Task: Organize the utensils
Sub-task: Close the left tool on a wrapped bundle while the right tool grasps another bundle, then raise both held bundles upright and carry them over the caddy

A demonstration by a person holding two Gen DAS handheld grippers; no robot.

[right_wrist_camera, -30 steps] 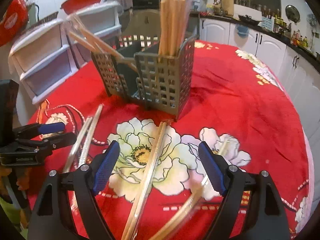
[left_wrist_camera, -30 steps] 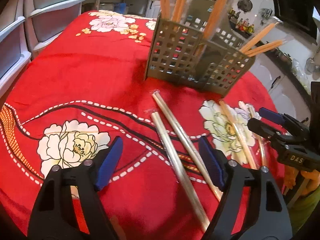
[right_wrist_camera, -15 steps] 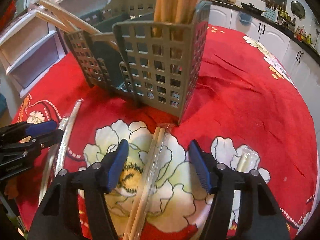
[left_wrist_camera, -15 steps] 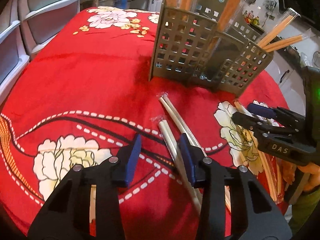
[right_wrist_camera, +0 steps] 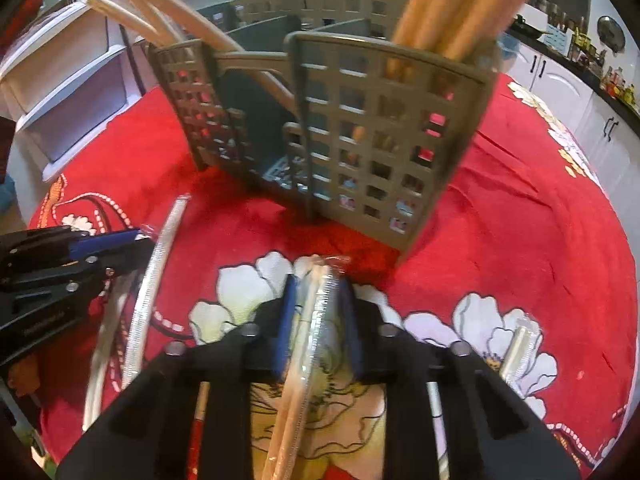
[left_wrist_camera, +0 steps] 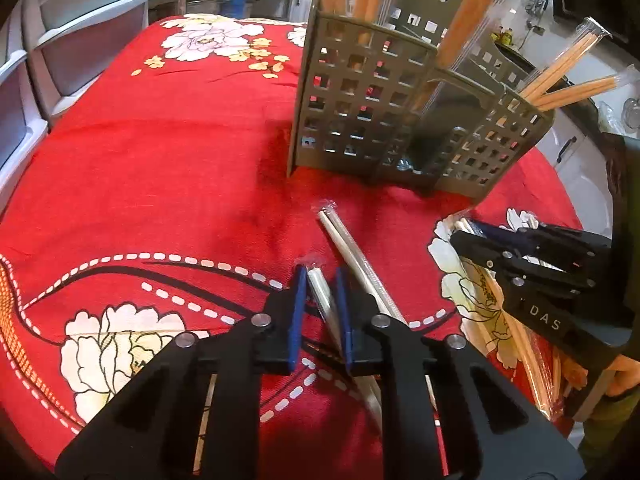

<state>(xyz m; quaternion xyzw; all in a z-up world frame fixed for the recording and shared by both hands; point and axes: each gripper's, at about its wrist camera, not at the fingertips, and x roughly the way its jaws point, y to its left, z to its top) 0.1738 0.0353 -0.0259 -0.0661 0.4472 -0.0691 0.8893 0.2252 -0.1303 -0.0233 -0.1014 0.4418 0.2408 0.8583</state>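
Silver wrapped chopsticks run lengthwise between the left gripper jaws, closed on them. Right gripper jaws clamp the wooden pair, its tip pointing at the holder just beyond.

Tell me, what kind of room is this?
Most likely a home kitchen or dining corner. A round table wears a red flowered tablecloth, white cabinets run under a counter of jars and bottles, and a gray utensil caddy holds wrapped chopsticks.

A red floral tablecloth carries a grey caddy and wrapped chopsticks.
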